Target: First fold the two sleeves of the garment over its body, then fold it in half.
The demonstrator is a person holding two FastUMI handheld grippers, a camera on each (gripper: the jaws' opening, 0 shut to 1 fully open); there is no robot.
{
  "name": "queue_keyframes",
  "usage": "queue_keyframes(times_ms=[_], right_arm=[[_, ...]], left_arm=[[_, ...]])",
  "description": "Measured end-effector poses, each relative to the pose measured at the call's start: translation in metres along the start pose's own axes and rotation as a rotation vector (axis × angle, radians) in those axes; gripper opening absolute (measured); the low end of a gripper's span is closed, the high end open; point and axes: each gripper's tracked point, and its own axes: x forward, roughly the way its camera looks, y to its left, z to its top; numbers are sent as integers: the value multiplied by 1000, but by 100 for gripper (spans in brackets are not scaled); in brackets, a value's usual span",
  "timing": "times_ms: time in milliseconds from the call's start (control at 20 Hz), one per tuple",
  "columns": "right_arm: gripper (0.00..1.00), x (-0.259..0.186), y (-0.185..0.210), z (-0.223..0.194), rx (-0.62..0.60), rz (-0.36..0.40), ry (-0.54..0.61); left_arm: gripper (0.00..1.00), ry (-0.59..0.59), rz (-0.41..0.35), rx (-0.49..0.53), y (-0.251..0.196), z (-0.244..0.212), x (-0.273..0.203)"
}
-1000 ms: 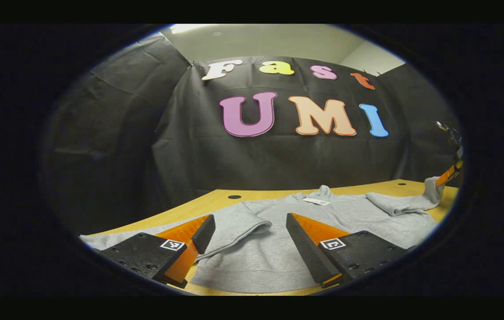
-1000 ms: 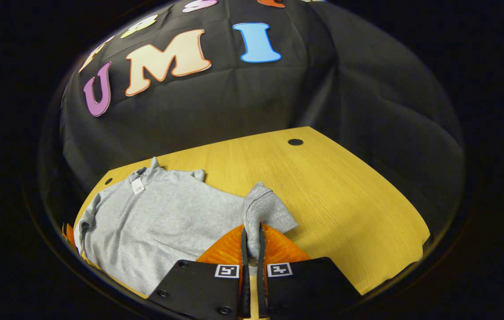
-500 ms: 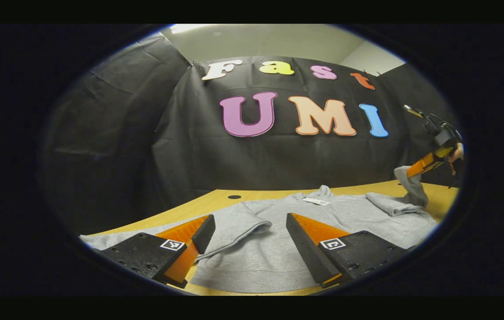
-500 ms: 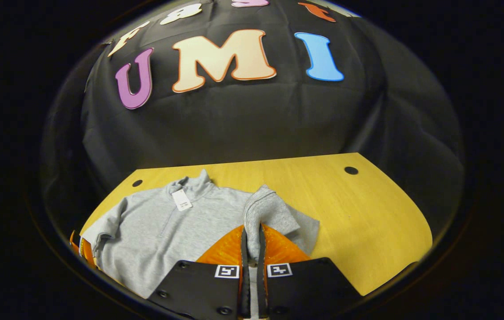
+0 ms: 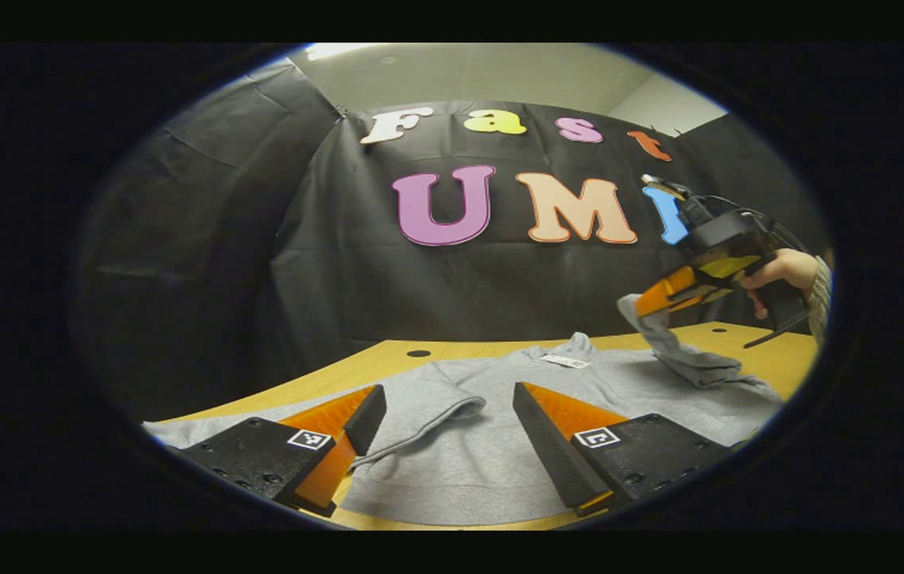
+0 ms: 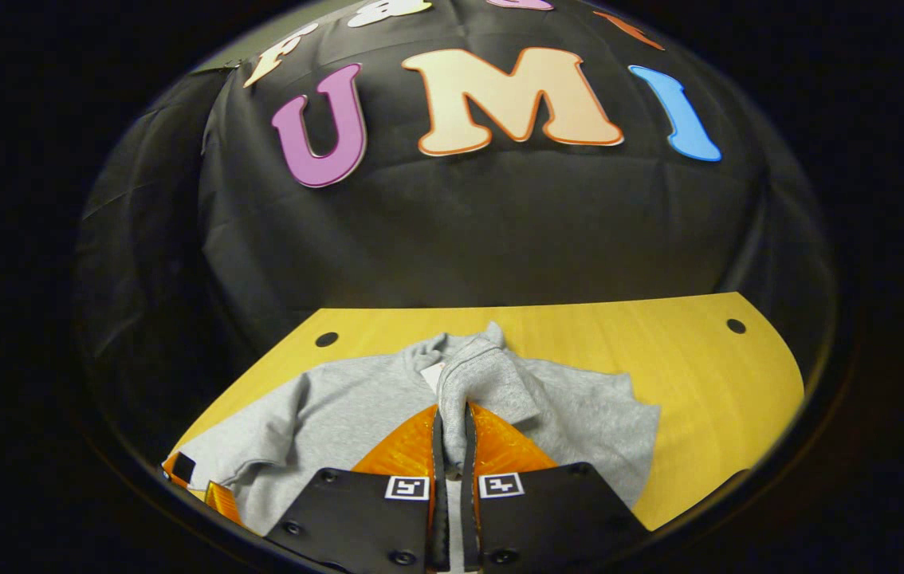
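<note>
In the right gripper view, the right gripper [image 6: 452,446] is pinching a sleeve [image 6: 484,383] of the garment [image 6: 324,414], its two fingers pressed together on the cloth with only a thin slit showing between them. The ribbed faces of the fingers [image 6: 408,442] are clamping a bunched fold of soft grey knit, which is rising above the garment's body. In the left gripper view the same gripper [image 5: 663,293] is showing toward the right edge of the table [image 5: 388,359], held by a person's hand [image 5: 779,271], with the sleeve [image 5: 675,351] hanging from it in a draped strip.

The left gripper [image 5: 444,430] is sitting low over the near edge of the table with its wedge-shaped fingers [image 5: 548,430] spread wide, gripping nothing. Between them the other sleeve [image 5: 436,402] is lying with a rolled, rounded edge; whether the fingers are touching the cloth cannot be told.

The garment is lying flat on the smooth wooden table, collar toward the far edge, a small white tag [image 5: 565,361] at its neck. Dark round holes [image 6: 326,339] are marking the table's far corners.
</note>
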Motion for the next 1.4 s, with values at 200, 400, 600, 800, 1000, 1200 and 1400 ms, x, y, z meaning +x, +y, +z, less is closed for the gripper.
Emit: queue_keyframes(times_ms=[200, 400, 600, 800, 1000, 1200, 1400], right_arm=[[8, 22, 70, -11, 1, 121, 28], [8, 48, 115, -37, 6, 208, 65], [9, 67, 132, -60, 1, 225, 79], [11, 83, 138, -81, -10, 220, 116], [17, 82, 148, -84, -9, 249, 118], [53, 74, 163, -72, -29, 303, 69], [98, 52, 161, -57, -69, 336, 18]], left_arm=[[94, 0, 0, 0, -1, 0, 2], [94, 0, 0, 1, 0, 0, 0], [94, 0, 0, 1, 0, 1, 1], [94, 0, 0, 1, 0, 1, 1], [95, -1, -1, 2, 1, 1, 2], [94, -2, 0, 3, 1, 2, 2], [94, 1, 12, 5, 5, 0, 1]])
